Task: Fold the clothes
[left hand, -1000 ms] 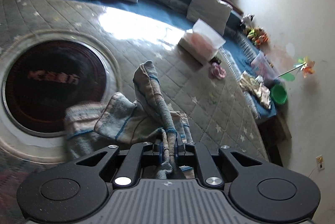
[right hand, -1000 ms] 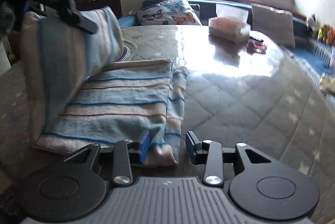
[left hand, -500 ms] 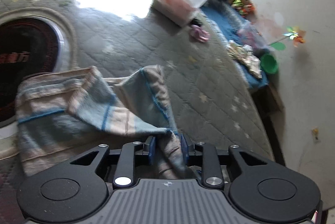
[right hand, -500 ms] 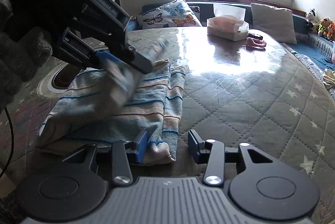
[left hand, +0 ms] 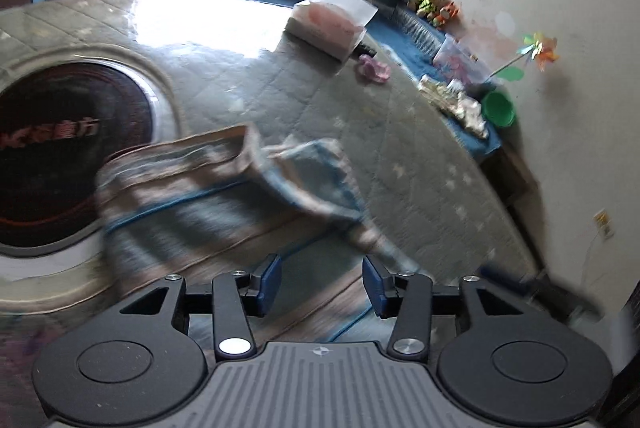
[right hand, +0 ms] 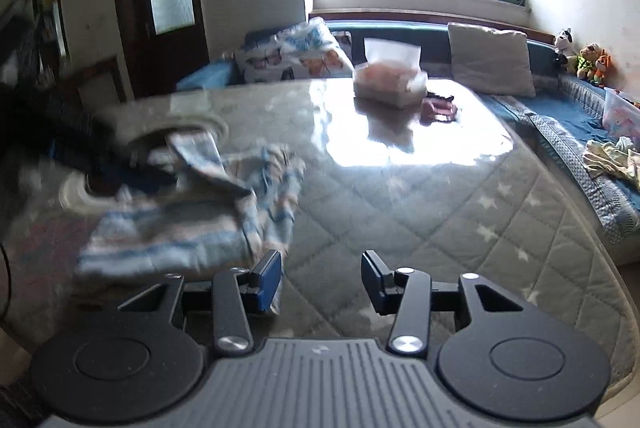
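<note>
Desk [right hand: 460, 220] fills both views: grey quilted cover with white stars under a glossy sheet, strong window glare across the far half. Round dark inset [left hand: 60, 156] with red lettering sits on its left part.

Striped blue-and-beige towel [left hand: 208, 196] lies on the desk's near left side, partly over the rim of the inset. It's bunched, one flap raised off the lower layers; heavy motion blur, so I can't read the fold edges. In the right wrist view the same towel [right hand: 192, 212] sits left of my right fingers.

Left gripper [left hand: 321, 282]: fingers spread, nothing between them, towel directly below and ahead. Right gripper [right hand: 321, 282]: fingers spread too, nothing held, over bare cover; its left finger [right hand: 270, 278] is just beside the towel's near corner, contact not clear.

Tissue box [right hand: 390, 84] stands at the far edge of the desk, a small pink item [right hand: 440, 107] just beside it.
</note>
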### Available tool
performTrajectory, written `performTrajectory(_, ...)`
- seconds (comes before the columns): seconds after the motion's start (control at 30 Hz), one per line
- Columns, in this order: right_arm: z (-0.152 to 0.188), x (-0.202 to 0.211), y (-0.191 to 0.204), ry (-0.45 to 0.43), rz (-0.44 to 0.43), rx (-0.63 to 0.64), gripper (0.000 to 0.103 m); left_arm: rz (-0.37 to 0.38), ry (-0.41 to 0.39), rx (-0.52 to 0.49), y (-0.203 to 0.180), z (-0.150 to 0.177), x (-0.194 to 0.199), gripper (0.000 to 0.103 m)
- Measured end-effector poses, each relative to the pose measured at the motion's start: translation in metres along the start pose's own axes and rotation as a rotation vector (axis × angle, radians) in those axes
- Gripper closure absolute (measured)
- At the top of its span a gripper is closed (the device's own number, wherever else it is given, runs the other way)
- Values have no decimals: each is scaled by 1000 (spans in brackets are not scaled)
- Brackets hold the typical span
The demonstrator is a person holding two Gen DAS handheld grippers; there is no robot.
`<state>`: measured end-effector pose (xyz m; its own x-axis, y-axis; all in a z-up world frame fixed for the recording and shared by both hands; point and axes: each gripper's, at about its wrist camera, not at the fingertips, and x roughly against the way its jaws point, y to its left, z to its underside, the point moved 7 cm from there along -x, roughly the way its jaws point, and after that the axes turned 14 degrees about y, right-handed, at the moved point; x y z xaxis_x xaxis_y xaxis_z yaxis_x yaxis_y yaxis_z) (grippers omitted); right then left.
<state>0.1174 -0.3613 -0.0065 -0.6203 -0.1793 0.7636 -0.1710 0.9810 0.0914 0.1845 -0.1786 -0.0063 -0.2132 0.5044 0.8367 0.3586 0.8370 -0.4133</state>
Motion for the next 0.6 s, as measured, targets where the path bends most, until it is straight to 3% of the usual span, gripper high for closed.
performTrajectory(0.17,-11,-5,15,-33,-64,18,74,-49,8,-80,1,26,2,55)
performTrajectory(0.33,-7,-27,29,2,-97,35,93,-90,25,-150,1,48,-2,55)
performTrajectory(0.5,9,-40,25,66,-63,35,94,-100,43,-176,4,57,-11,55)
performTrajectory(0.6,1,-31,25,50,-50,50,94,-91,34,-177,5,58,-9,55)
